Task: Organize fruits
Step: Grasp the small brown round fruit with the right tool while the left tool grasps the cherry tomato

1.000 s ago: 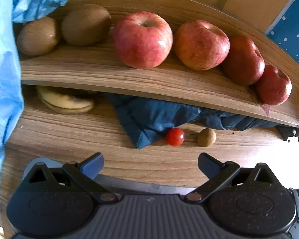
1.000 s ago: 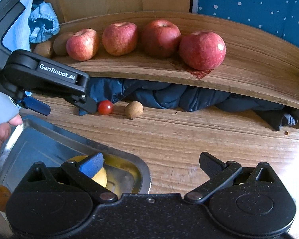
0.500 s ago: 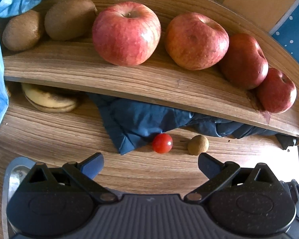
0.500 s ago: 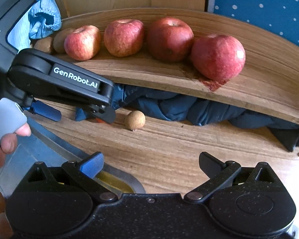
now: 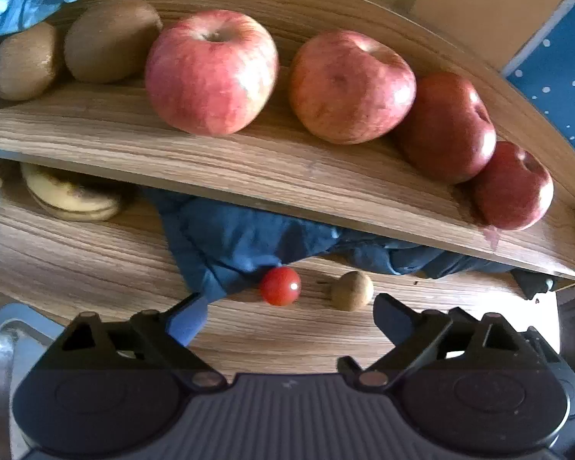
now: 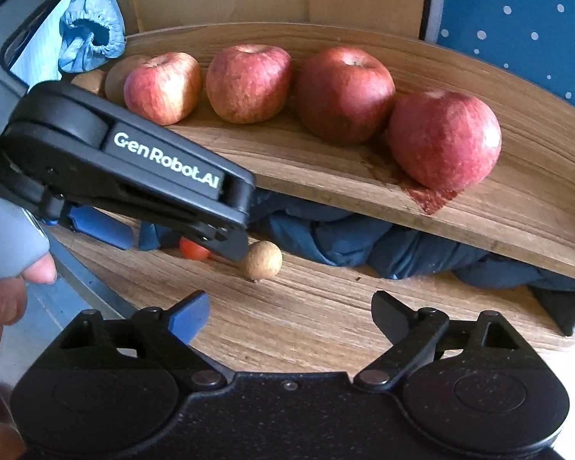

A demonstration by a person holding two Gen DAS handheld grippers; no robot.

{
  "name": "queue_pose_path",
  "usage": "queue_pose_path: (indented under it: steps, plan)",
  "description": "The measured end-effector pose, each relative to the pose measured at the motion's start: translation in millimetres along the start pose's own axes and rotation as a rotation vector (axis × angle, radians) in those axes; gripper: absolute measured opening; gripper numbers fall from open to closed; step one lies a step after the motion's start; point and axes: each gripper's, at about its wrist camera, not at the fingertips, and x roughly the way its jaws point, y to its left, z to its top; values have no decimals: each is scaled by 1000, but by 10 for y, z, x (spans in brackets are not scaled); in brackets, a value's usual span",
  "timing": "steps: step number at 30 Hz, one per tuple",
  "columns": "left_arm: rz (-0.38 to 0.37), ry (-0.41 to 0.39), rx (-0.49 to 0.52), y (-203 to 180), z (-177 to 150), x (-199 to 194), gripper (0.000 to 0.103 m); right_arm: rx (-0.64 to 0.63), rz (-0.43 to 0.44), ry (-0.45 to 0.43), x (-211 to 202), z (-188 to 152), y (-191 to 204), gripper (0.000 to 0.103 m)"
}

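A small red cherry tomato point(image 5: 280, 285) lies on the wooden tabletop point(image 5: 76, 264) at the edge of a dark blue cloth point(image 5: 241, 241). A small round brown fruit point(image 5: 352, 291) sits just right of it. My left gripper point(image 5: 289, 316) is open, with the tomato just beyond and between its fingertips. In the right wrist view the left gripper point(image 6: 182, 243) straddles the half-hidden tomato point(image 6: 193, 249), beside the brown fruit point(image 6: 260, 260). My right gripper point(image 6: 289, 314) is open and holds nothing, close in front of that fruit. Several red apples point(image 5: 211, 73) and two kiwis point(image 5: 111, 38) line the curved wooden shelf point(image 5: 287, 176).
A banana point(image 5: 73, 199) lies under the shelf at the left. A metal tray's rim point(image 5: 0, 345) shows at the lower left. A light blue sleeve cuff point(image 6: 90, 34) hangs at the shelf's left end. A hand point(image 6: 4, 299) holds the left gripper's handle.
My left gripper has moved forward and right, so the tomato is now near its fingertips. The right gripper has also advanced; the tray has slid almost out of its view.
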Motion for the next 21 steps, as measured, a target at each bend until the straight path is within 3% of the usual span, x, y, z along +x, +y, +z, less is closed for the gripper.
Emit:
queue_pose_path:
  steps: [7,21]
  plan:
    - [-16,-4,-5,-70,1,56,85,-21,3,-13,38,15,48,82]
    - [-29,8,-33,14,59,156,63,-66,14,-13,210,57,192,55]
